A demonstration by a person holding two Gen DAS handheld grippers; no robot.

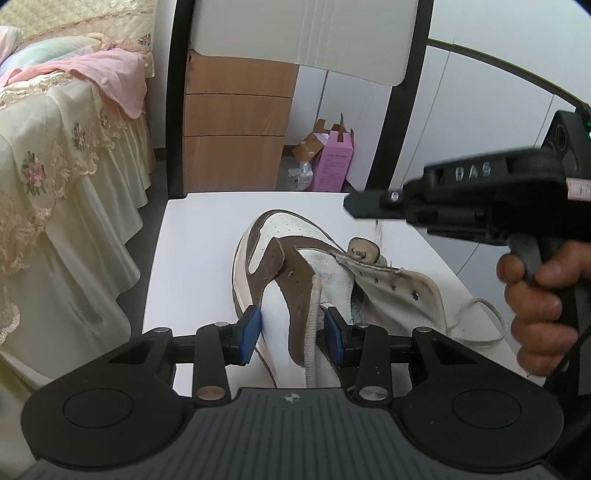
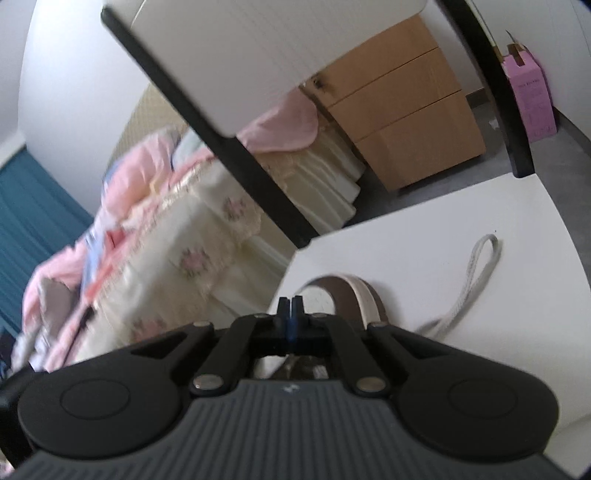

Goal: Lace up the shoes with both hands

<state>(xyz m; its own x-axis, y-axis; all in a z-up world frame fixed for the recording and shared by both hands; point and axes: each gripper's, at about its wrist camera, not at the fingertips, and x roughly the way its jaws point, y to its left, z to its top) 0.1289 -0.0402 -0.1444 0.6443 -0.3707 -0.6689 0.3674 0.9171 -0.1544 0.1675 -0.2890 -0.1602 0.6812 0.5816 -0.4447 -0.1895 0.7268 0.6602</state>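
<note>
A brown and white shoe [image 1: 280, 266] lies on the white chair seat [image 1: 199, 229], toe pointing away. A flat beige lace [image 1: 314, 325] runs down its left eyelet flap, and a loop of it [image 1: 491, 321] trails off to the right. My left gripper [image 1: 293, 332] is shut on the shoe's left side wall, one blue pad outside and one inside the opening. My right gripper [image 1: 351, 206] hovers above the shoe's right side, held by a hand [image 1: 535, 295]. In the right wrist view its fingers [image 2: 290, 304] are pressed together with nothing visible between them, above the shoe [image 2: 343, 291] and lace loop [image 2: 476, 266].
The chair's black frame and white backrest [image 1: 295, 33] rise behind the seat. A bed with floral covers [image 1: 55, 184] stands close on the left. Wooden drawers [image 1: 236, 140] and a pink box [image 1: 334, 162] sit on the floor beyond.
</note>
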